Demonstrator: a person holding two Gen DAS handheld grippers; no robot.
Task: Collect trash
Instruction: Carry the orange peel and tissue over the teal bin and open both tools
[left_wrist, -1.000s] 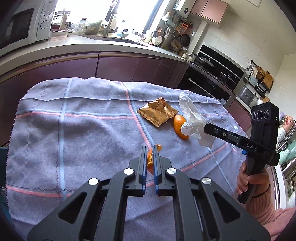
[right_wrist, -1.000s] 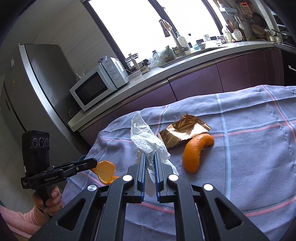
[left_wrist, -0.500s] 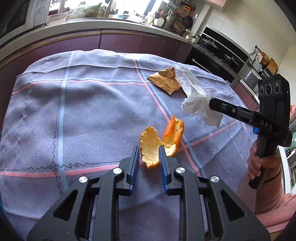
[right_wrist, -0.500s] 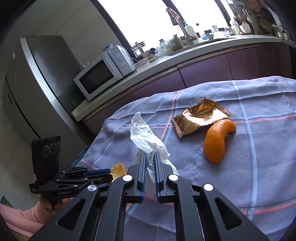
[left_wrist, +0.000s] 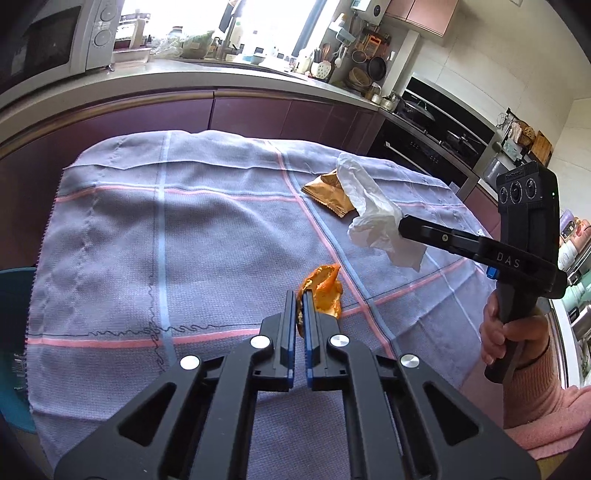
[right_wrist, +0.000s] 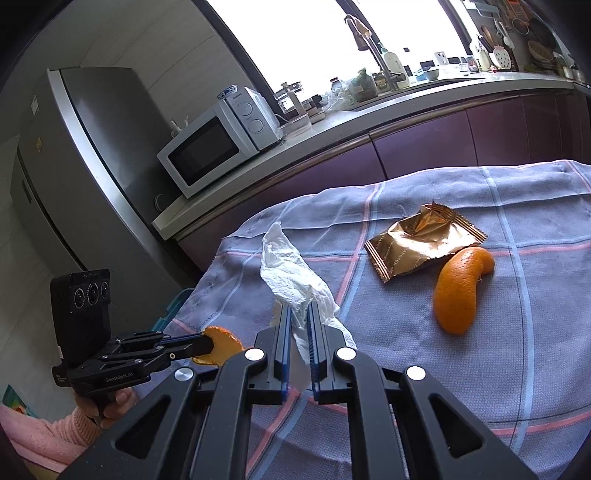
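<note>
Orange peel piece (left_wrist: 325, 291) sits pinched in the left claw (left_wrist: 300, 295), whose jaws have just been closing on it. The right claw (right_wrist: 298, 314) grasps a white tissue (right_wrist: 291, 273). At two o'clock on the tabletop's cloth (right_wrist: 517, 350) lie a gold wrapper (right_wrist: 421, 243) and another peel (right_wrist: 458, 291).

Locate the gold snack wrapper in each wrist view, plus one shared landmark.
Left wrist: gold wrapper right of centre on the cloth, partly behind the white tissue.
Right wrist: wrapper right of centre, touching the long orange peel.
Shared landmark: microwave on the counter.
</note>
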